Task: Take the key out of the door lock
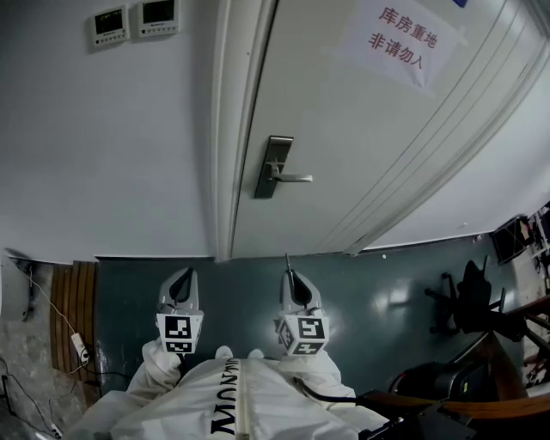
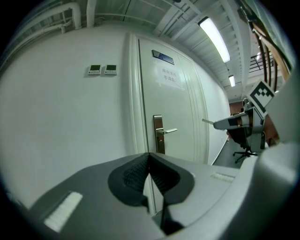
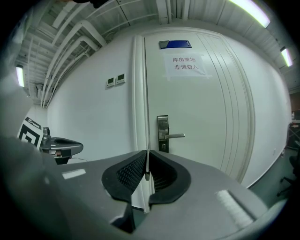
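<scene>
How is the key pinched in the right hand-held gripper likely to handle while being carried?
The key looks like a thin, flat metal blade, so it is probably stiff and light. It is smooth and sticks out past the tips of the right hand-held gripper, so it may pivot or slip if bumped.

The lock (image 1: pixel 273 167) sat on the door (image 1: pixel 369 155), ahead of both grippers and well apart from them. The key (image 1: pixel 288 260) stood between the right gripper's (image 1: pixel 290 277) jaws (tip forward). The left gripper (image 1: pixel 181 275) was just beside it. Two panels (image 1: pixel 133 21) hung on the wall (image 1: pixel 112 146), high to the left. A sign (image 1: pixel 402 39) was above the lock, and a chair (image 1: pixel 468 301) stood off right.
</scene>
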`<action>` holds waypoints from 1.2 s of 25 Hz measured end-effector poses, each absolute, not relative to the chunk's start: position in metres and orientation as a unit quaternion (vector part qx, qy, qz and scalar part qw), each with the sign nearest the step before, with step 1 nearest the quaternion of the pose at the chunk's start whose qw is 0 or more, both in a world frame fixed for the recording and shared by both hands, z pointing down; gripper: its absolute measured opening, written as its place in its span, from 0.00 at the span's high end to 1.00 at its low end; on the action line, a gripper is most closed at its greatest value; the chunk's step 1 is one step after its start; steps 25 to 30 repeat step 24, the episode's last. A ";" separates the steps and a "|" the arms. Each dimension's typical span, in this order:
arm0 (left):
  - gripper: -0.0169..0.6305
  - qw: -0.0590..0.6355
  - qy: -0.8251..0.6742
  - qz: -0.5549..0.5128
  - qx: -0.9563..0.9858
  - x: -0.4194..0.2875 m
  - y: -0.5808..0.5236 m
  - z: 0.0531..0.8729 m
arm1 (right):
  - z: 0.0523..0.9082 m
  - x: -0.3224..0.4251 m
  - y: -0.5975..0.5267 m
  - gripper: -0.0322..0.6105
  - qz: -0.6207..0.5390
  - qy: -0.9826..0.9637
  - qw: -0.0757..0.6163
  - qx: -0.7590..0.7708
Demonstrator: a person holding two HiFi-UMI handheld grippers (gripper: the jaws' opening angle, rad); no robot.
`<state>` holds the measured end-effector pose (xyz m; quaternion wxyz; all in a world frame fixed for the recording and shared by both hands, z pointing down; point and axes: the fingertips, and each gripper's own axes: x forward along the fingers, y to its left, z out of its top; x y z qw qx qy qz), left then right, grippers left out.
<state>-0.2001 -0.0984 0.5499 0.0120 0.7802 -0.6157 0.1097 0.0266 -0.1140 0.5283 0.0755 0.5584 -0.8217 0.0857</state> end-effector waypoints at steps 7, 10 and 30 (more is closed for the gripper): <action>0.97 -0.001 -0.614 0.110 0.781 -0.172 -0.092 0.540 | 0.530 0.045 -0.104 0.91 0.091 -0.827 0.072 0.551; 0.97 -0.007 -0.617 0.114 0.779 -0.160 -0.090 0.538 | 0.534 0.054 -0.102 0.91 0.099 -0.830 0.069 0.545; 0.97 -0.019 -0.619 0.122 0.776 -0.128 -0.089 0.532 | 0.536 0.079 -0.103 0.91 0.099 -0.836 0.059 0.536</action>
